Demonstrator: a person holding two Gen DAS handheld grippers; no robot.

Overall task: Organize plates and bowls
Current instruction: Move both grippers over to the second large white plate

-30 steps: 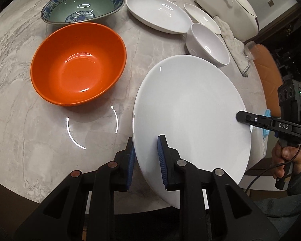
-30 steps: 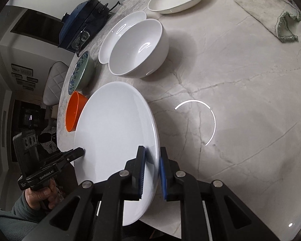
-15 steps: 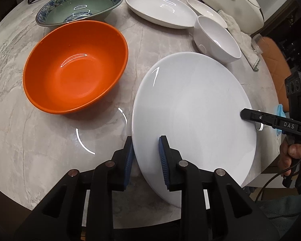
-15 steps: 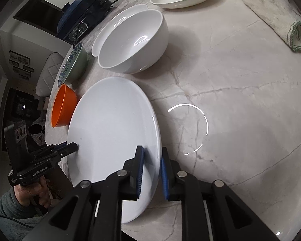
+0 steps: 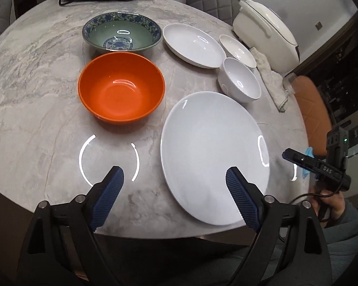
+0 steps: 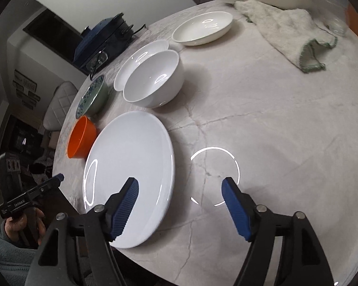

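The big white plate (image 5: 214,157) lay flat on the marble surface (image 5: 35,109) near its front edge, free of both tools. The left tool (image 5: 174,186) had its jaws opening wide, one blue pad over bare stone and the other above the plate's near rim without pressing on it; the right tool (image 6: 179,200) was opening too, straddling the plate's opposite rim with nothing gripped. Taking such a broad, thin plate by two opposite edges probably served to keep it level. It sat beside the orange bowl (image 5: 121,88), with the patterned green bowl (image 5: 121,33) behind that, so the bowls formed a loose line on one side. The white bowl (image 5: 241,78), a shallow white plate (image 5: 193,45) and a small white dish (image 5: 238,51) stood farther back, near a folded cloth (image 5: 272,81) and a white lidded pot (image 5: 264,31). Likely the white pieces still needed gathering onto the large plate.
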